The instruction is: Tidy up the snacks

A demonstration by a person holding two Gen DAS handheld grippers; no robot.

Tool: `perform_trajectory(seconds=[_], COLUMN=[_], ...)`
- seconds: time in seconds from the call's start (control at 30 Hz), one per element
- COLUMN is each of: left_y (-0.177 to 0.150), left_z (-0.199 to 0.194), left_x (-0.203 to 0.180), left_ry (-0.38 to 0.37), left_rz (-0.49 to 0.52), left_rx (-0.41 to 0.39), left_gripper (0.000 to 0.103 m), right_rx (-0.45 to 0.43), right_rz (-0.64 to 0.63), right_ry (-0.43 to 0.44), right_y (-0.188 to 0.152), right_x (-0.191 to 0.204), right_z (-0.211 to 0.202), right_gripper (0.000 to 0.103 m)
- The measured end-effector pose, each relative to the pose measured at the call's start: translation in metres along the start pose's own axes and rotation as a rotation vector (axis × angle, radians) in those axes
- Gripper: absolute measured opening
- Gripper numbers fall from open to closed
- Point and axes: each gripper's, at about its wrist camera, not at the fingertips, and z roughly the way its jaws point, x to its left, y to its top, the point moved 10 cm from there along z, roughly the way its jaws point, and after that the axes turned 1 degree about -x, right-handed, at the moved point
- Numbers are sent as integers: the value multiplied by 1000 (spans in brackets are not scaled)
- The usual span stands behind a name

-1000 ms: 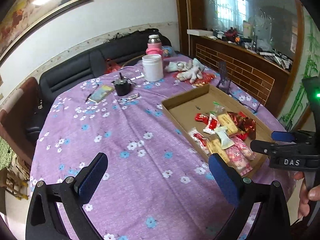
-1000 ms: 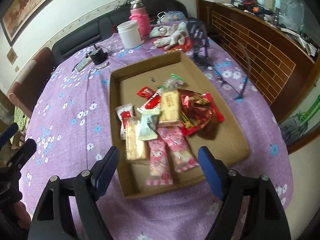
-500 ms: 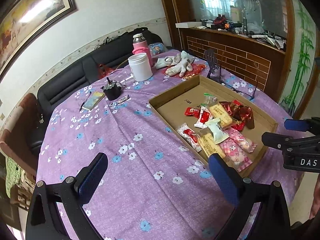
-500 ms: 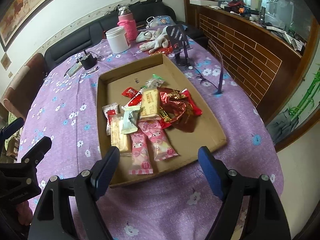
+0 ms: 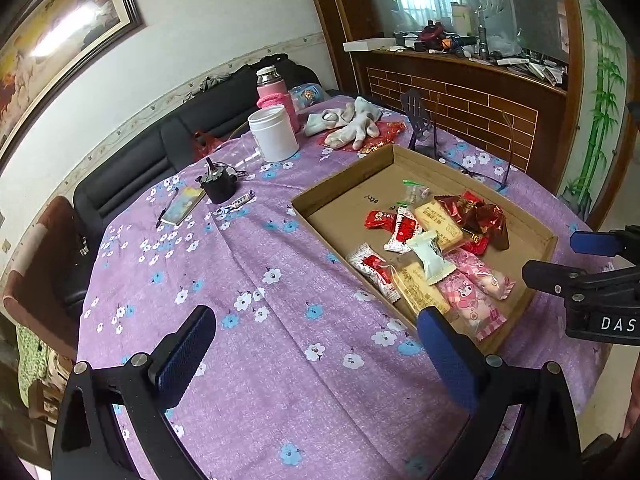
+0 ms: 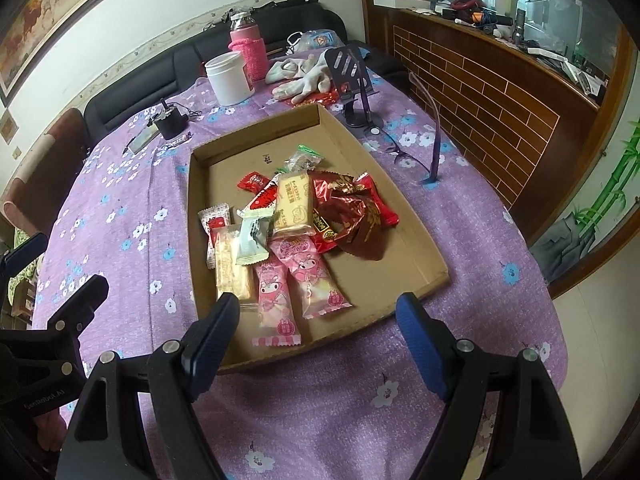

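A shallow cardboard tray point(image 6: 416, 236) point(image 5: 344, 184) lies on a purple flowered tablecloth and holds several wrapped snacks: two pink packs point(image 6: 312, 276) point(image 5: 468, 296), yellow biscuit packs point(image 6: 294, 204), a white-green pack point(image 6: 252, 236) and dark red wrappers point(image 6: 352, 208) point(image 5: 476, 212). My right gripper point(image 6: 316, 332) is open and empty, held above the tray's near edge. My left gripper point(image 5: 316, 344) is open and empty over bare cloth left of the tray. Each gripper shows in the other's view at the frame edge.
Behind the tray stand a white jar point(image 5: 274, 134), a pink flask point(image 5: 274, 90), white gloves point(image 5: 352, 124), a purple phone stand point(image 6: 356, 92), glasses point(image 6: 424, 144) and a small black pot point(image 5: 218, 184). A black sofa point(image 5: 132, 168) and a brick-faced counter point(image 6: 480, 92) border the table.
Both grippers have drawn back and up from the table, so the tray and snacks look smaller and farther. Both stay open. Nothing on the table has moved.
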Motion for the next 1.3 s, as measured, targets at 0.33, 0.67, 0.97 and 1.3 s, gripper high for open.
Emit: perform_trajectory(seconds=[0.33, 0.67, 0.97, 1.3], left_y=[-1, -2, -4, -3], left_z=[6, 13, 16, 16], left_x=[-4, -13, -25, -30], left_ry=[-23, -56, -120, -217], left_rz=[6, 22, 24, -28], left_rx=[20, 34, 53, 81], left_gripper=[102, 102, 102, 102], right_rx=[7, 14, 23, 19], right_rz=[6, 24, 34, 50], right_ry=[-11, -31, -50, -64], right_y=[-2, -4, -8, -9], right_x=[-3, -9, -14, -19], right_z=[5, 7, 7, 5], right_gripper=[80, 80, 80, 80])
